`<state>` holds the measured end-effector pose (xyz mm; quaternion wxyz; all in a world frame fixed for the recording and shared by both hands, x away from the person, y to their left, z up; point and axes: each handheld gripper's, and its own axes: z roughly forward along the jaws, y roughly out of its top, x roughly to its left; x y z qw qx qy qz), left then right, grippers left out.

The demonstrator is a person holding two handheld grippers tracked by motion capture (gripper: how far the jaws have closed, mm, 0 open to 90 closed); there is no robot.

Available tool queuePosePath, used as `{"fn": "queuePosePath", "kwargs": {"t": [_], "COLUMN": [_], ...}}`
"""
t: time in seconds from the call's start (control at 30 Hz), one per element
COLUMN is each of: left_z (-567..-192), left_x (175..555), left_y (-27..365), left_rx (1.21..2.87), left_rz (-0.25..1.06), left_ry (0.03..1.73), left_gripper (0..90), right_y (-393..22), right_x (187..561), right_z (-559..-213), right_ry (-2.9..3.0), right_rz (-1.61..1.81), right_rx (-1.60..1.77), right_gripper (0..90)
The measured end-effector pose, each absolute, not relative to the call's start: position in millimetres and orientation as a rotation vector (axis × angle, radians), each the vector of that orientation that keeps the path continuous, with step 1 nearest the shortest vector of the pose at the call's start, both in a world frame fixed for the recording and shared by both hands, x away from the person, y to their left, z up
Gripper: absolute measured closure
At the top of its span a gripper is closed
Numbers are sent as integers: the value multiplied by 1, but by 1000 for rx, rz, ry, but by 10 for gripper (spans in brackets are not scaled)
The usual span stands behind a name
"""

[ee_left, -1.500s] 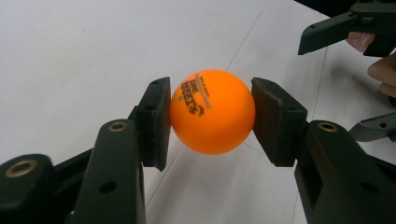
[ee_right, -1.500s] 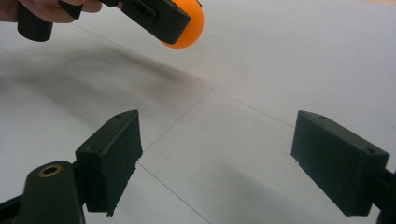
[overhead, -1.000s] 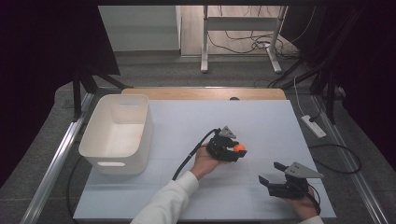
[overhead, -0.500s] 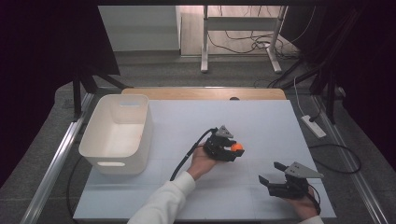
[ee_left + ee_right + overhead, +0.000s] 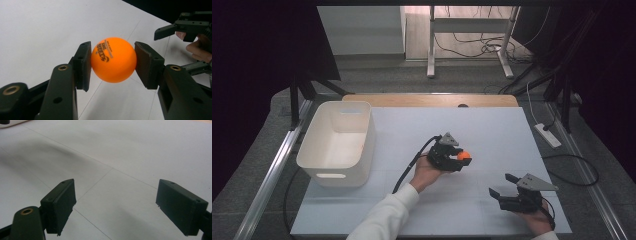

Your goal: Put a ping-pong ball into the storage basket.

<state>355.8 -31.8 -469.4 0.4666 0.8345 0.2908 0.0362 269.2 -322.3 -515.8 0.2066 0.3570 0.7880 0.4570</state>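
An orange ping-pong ball (image 5: 113,60) with dark print sits squeezed between the two black pads of my left gripper (image 5: 113,63). In the high view that left gripper (image 5: 460,159) is near the middle of the white table, a little above it, with the ball (image 5: 463,155) at its tip pointing right. My right gripper (image 5: 501,186) rests low near the front right of the table, jaws wide apart. Between its jaws in the right gripper view (image 5: 116,206) there is only bare tabletop.
A white plastic bin (image 5: 338,143) stands at the left side of the table (image 5: 492,130), nothing visible inside it. A wooden strip (image 5: 432,100) runs along the far edge. A power strip (image 5: 547,135) lies off the table's right side. The left gripper's cable (image 5: 409,167) trails toward the person.
The left gripper with the ball has shifted slightly left and toward the person. The right gripper has stayed put.
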Motion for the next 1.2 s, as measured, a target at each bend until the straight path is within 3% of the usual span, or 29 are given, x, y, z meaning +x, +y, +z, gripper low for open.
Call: {"fn": "queuePosePath", "kwargs": {"t": [1.2], "left_z": [-452], "left_x": [349], "left_y": [0], "left_rx": [1997], "left_rz": [158], "left_ry": [736], "left_gripper": [504], "right_y": [-322], "right_x": [269], "right_z": [-516], "right_ry": [2190], "right_rz": [1272], "right_rx": [1002], "right_gripper": [158]}}
